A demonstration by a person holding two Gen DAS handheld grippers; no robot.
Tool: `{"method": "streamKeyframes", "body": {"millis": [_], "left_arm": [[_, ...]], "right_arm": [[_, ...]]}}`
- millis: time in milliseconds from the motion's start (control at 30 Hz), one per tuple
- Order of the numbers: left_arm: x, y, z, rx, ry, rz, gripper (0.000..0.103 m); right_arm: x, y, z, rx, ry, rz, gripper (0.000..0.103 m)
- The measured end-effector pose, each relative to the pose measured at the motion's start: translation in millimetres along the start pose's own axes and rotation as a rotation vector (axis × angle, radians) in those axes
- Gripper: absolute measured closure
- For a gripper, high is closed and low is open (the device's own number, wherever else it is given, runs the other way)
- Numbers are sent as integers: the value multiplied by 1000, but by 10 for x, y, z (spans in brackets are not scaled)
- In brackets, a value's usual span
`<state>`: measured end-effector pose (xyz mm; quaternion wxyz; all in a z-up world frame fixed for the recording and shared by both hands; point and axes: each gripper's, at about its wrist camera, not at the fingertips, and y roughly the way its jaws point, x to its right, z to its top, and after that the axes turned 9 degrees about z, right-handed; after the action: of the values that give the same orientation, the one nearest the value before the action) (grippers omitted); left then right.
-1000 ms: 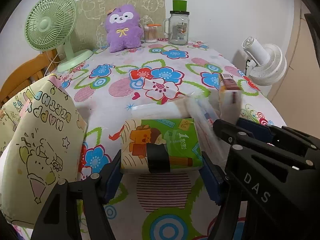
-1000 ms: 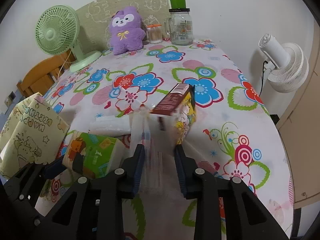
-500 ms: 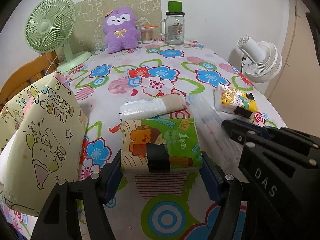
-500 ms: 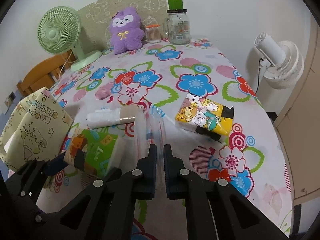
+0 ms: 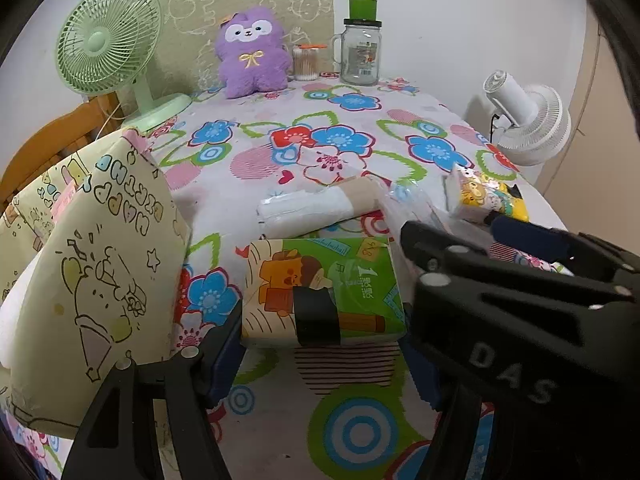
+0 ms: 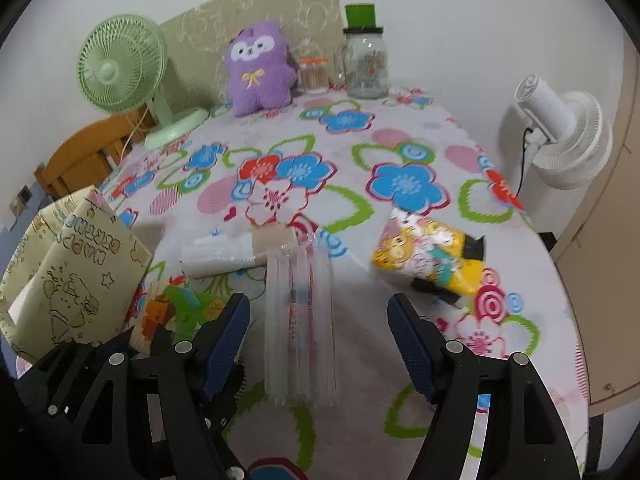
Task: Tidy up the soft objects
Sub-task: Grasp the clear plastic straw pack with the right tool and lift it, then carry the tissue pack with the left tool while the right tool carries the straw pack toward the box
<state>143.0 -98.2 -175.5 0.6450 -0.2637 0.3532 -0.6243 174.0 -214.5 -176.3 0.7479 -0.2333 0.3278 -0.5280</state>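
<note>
Since a second ago, our right gripper [image 6: 318, 336] has let go of the clear plastic packet [image 6: 302, 320]; its jaws are opening, with the packet lying blurred between them, untouched by either pad. Meanwhile the yellow tissue pack [image 6: 430, 258], earlier standing on end, now lies flat to the right of that packet. Our left gripper [image 5: 320, 344] has not shifted: its pads sit at both sides of the green tissue pack [image 5: 324, 286], and we cannot tell whether they press it. Beyond the green pack lies a white roll [image 5: 316, 208]. Left of the pack stands our birthday paper bag [image 5: 88, 276].
</note>
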Motion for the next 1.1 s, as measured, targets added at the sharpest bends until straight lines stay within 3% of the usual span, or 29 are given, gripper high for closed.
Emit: {"method": "streamKeyframes", "body": {"millis": [100, 233, 400, 1100], "left_arm": [[-25, 20, 5, -3, -6, 1, 30], [-37, 34, 14, -4, -9, -4, 30], [-37, 0, 22, 3, -11, -10, 30], [-31, -726, 39, 134, 4, -48, 30]], "right_arm": [[-22, 117, 5, -31, 4, 7, 32], [-65, 242, -22, -72, 2, 21, 62], [-67, 301, -62, -105, 6, 9, 70], [-223, -502, -62, 24, -2, -41, 70]]}}
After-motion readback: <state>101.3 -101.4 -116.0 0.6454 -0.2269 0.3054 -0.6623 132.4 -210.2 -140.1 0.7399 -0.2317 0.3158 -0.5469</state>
